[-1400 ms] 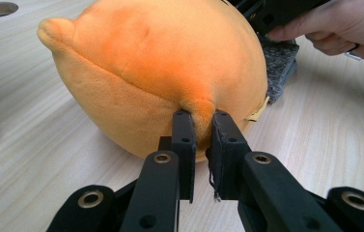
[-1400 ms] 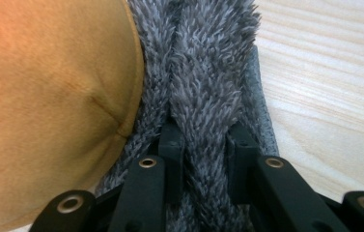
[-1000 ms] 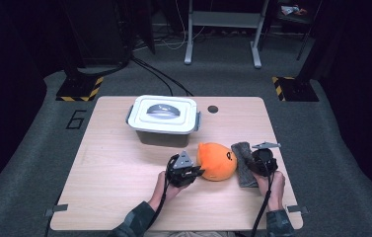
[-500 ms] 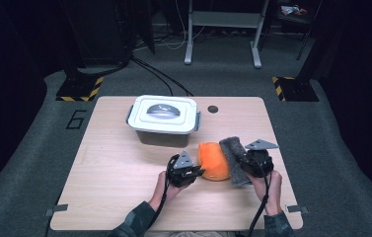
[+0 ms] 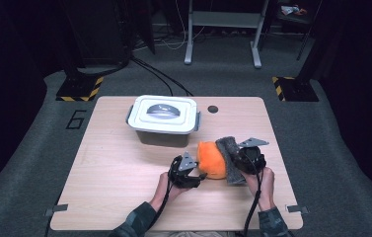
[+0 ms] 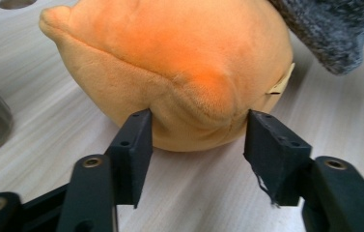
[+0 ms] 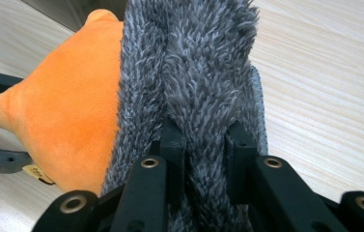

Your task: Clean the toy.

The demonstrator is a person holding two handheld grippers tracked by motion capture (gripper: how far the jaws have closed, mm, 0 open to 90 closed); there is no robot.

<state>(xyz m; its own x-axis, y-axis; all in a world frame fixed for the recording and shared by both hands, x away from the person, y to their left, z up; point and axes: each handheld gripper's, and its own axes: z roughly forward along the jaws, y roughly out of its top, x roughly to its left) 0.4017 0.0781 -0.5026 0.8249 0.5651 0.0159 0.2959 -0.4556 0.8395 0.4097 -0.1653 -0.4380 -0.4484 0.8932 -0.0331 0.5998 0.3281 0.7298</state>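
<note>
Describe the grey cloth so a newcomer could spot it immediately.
Start at the white lidded box at the back of the wooden table. Nearer the person, right of centre, lies an orange plush. The grey cloth drapes over its right side: shaggy, dark, pinched by the right gripper.

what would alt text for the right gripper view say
The right gripper has its black fingers pinched on a fold of shaggy grey cloth that drapes against an orange plush toy on a pale wooden table. The other gripper's jaw tips poke in at the left edge.
</note>
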